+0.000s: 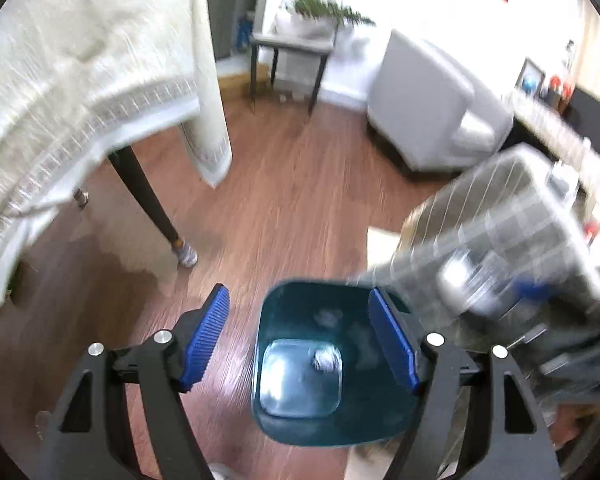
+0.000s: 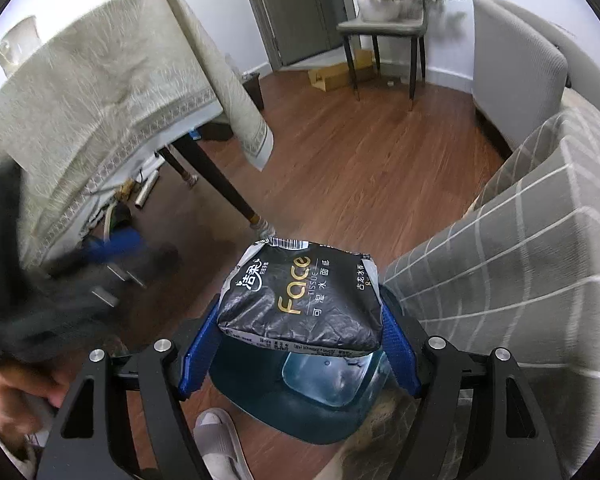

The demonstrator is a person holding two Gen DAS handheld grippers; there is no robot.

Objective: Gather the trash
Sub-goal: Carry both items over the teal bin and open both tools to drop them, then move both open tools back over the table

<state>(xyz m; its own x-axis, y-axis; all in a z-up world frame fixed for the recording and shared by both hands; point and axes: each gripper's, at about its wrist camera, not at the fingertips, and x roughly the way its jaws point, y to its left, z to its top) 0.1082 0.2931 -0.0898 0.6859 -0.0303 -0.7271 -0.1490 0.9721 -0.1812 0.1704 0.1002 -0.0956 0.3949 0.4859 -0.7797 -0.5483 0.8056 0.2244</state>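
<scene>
In the right wrist view, lower centre, the right tool (image 2: pixel 300 320) clamps a black tissue pack (image 2: pixel 300 300) reading "Face TISSUE", over the teal bin (image 2: pixel 295 416). In the left wrist view, the left tool (image 1: pixel 300 344) gapes empty above that bin (image 1: pixel 332 420).

Left gripper (image 1: pixel 300 336) points steeply downward, blue pads spread wide with nothing clamped; right gripper (image 2: pixel 300 320) also tilts down, pads pressed on a tissue pack's sides
</scene>
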